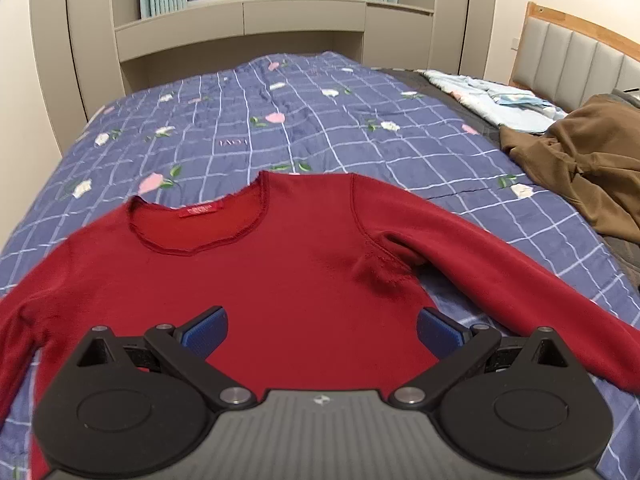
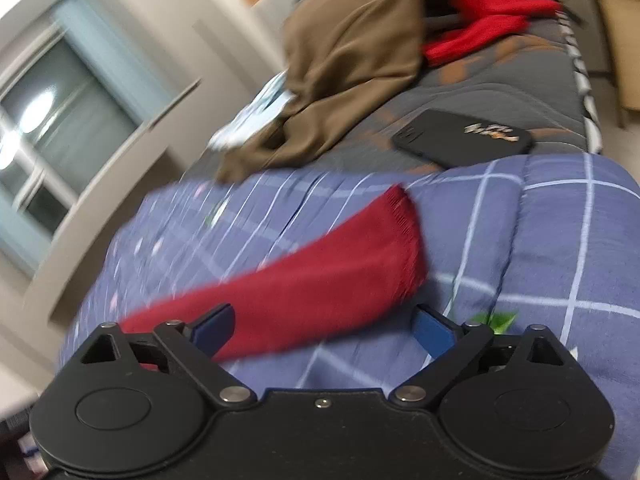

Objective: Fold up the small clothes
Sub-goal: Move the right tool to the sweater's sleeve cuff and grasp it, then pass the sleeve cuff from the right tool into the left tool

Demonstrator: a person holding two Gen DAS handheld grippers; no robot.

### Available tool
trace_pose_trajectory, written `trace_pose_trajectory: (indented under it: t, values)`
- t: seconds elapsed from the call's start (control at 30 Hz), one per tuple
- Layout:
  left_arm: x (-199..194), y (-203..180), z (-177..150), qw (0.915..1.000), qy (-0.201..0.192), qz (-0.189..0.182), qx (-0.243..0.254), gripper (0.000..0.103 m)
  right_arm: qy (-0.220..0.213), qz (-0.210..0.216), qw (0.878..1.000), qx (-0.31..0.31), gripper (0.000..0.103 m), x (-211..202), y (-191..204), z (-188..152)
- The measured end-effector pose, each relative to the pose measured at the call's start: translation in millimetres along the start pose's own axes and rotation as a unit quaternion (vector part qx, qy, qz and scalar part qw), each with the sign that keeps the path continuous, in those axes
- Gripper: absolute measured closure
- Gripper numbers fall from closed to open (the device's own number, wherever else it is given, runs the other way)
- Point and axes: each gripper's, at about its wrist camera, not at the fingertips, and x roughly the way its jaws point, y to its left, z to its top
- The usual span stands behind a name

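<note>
the dark red sweater (image 1: 288,264) is lying flat, front up, on the blue checked quilt (image 1: 320,120), and with the left gripper (image 1: 322,330) and right gripper (image 2: 324,330) both hovering wide open, gripping nothing, the right should be pinching the sleeve (image 2: 320,272) near its cuff (image 2: 404,236) squarely.

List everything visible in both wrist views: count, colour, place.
sweater: 1, dark red, spread flat on quilt, neck away from left camera
sleeve cuff: 1, dark red, lying on quilt ahead of right gripper
quilt: 1, blue checked with flowers, covering bed
brown garment: 1, brown, heaped near headboard
light blue cloth: 1, pale blue, beside brown garment
bright red garment: 1, red, far end of bed
phone: 1, black, on grey sheet
left gripper: 1, black, blue pads, open over sweater
right gripper: 1, black, blue pads, open over sleeve
</note>
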Motion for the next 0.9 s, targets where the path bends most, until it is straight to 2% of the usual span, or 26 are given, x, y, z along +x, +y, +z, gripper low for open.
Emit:
trace_pose_trajectory:
  t: [0.2, 0.37, 0.43, 0.57, 0.63, 0.77, 0.9]
  values:
    - [23, 10, 3, 0.9992, 0.028, -0.010, -0.028, 0.000, -0.038, -0.033, 0.997, 0.061, 0.031, 9, -6, 11]
    - [19, 15, 10, 0.9990, 0.022, -0.023, -0.032, 0.000, -0.053, -0.054, 0.995, 0.062, 0.073, 13, -6, 19]
    - [15, 15, 14, 0.9987, 0.018, -0.034, -0.035, 0.000, -0.058, -0.049, 0.996, 0.047, 0.081, 12, -3, 23]
    - [2, 10, 24, 0.9966, 0.004, -0.072, -0.039, 0.000, -0.089, -0.023, 0.995, -0.045, 0.090, 1, 22, 24]
    - [-4, 7, 32, 0.9940, -0.002, -0.099, -0.045, 0.000, -0.100, -0.003, 0.988, -0.114, 0.092, -2, 42, 22]
    - [-11, -3, 50, 0.9841, 0.006, -0.167, -0.059, 0.000, -0.114, 0.039, 0.961, -0.249, 0.093, -5, 89, 9]
    - [-12, -16, 70, 0.9668, 0.023, -0.243, -0.076, 0.001, -0.119, 0.071, 0.926, -0.350, 0.094, -5, 128, -13]
